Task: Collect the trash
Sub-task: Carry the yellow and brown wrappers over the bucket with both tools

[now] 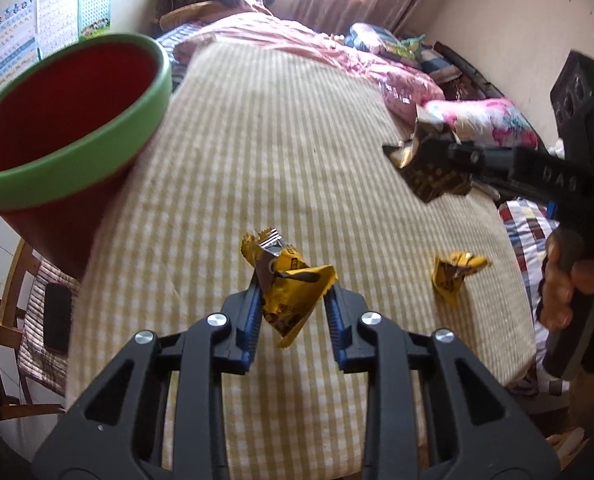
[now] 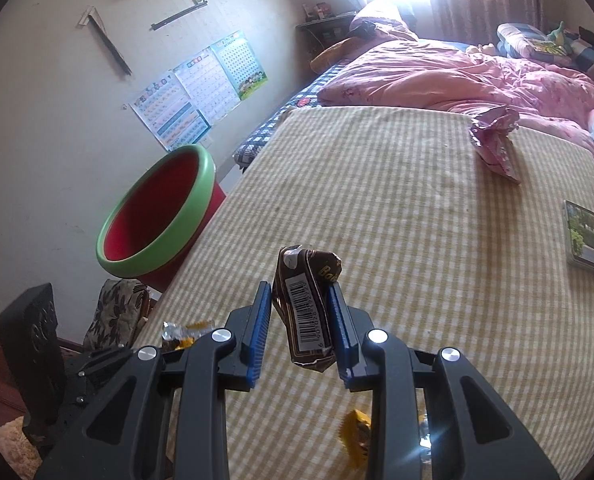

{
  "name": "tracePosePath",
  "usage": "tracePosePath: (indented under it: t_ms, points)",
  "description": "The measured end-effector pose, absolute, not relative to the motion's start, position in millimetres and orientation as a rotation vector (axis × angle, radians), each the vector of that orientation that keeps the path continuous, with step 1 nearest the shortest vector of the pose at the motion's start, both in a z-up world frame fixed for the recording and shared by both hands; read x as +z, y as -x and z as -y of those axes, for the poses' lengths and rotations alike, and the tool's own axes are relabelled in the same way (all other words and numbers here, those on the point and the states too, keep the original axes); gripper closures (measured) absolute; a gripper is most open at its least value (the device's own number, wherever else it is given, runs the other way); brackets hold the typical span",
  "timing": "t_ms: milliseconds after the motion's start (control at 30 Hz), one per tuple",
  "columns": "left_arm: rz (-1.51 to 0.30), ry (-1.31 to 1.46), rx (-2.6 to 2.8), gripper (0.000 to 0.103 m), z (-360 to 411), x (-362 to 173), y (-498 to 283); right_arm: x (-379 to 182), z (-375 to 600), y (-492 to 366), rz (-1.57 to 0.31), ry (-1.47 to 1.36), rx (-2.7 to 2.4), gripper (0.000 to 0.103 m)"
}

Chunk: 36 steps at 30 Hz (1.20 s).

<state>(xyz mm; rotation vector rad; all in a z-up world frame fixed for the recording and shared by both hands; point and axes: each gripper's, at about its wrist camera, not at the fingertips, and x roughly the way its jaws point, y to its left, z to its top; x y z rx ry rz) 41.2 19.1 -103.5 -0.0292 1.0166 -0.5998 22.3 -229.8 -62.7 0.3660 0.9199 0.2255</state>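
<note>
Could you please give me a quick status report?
Left claw shut on crumpled yellow wrapper. Right claw shut on brown barcoded wrapper. Red green-rimmed bin unobstructed.

Both wrist cameras look steeply down along their claws, close over the checked bed, sharing the red bin.

Bed is the landmark. Bin stands just beside its left edge. One wrapper lies on the bed near its right side; another lies farther back, before the quilt. A book rests at the right edge.
</note>
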Motion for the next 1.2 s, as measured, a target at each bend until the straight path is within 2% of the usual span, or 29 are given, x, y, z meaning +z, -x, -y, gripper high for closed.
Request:
tracePosePath:
  t_ms: [633, 1200]
  points:
    - [-0.882, 0.107, -0.492, 0.075, -65.9, -59.5, -75.0, -54.4, 194.1, -43.7, -0.912, -0.356, 0.283, 0.075]
    - [-0.82, 0.138, -0.442, 0.075, -102.9, -41.9, -113.2, -36.2, 154.5, -71.3, -0.882, -0.339, 0.31, 0.075]
